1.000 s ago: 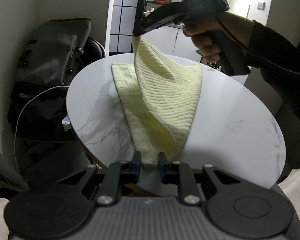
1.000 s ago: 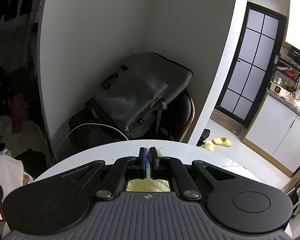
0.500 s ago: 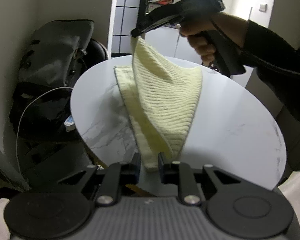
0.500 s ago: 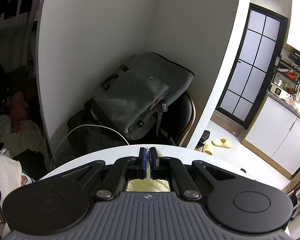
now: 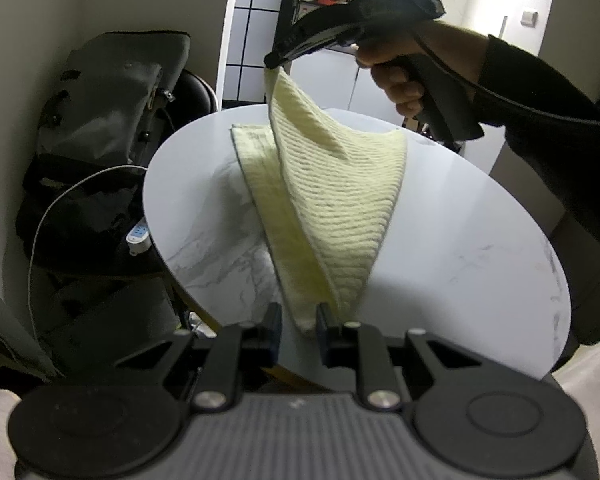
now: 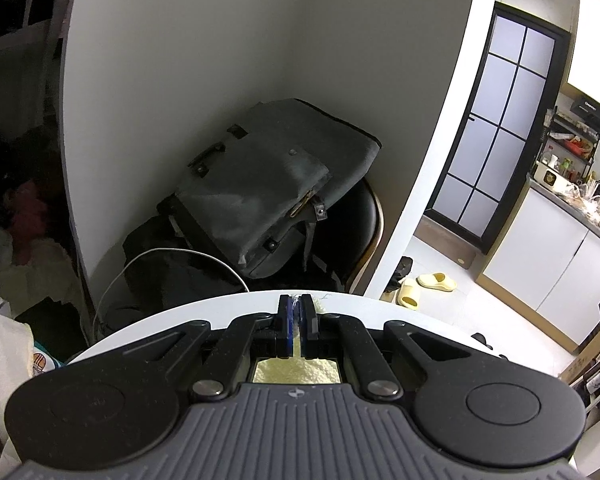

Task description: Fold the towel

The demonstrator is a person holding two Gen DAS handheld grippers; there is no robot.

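Observation:
A pale yellow ribbed towel (image 5: 340, 200) lies partly on the round white marble table (image 5: 460, 240), its left edge lifted. My left gripper (image 5: 298, 320) is shut on the towel's near corner at the table's front edge. My right gripper (image 5: 274, 62), seen in the left wrist view, is shut on the far corner and holds it raised above the table. In the right wrist view the right gripper (image 6: 296, 320) pinches a thin bit of towel (image 6: 296, 370) between blue pads, with more towel below the jaws.
A dark grey bag (image 5: 112, 96) rests on a black chair (image 6: 360, 220) left of the table, with a white cable (image 5: 60, 200) over it. A wall stands behind. Kitchen cabinets (image 6: 560, 264) and a glass door (image 6: 500, 120) lie at the right.
The towel's lifted edge has risen and moved slightly right with both grippers. Both grips are unchanged.

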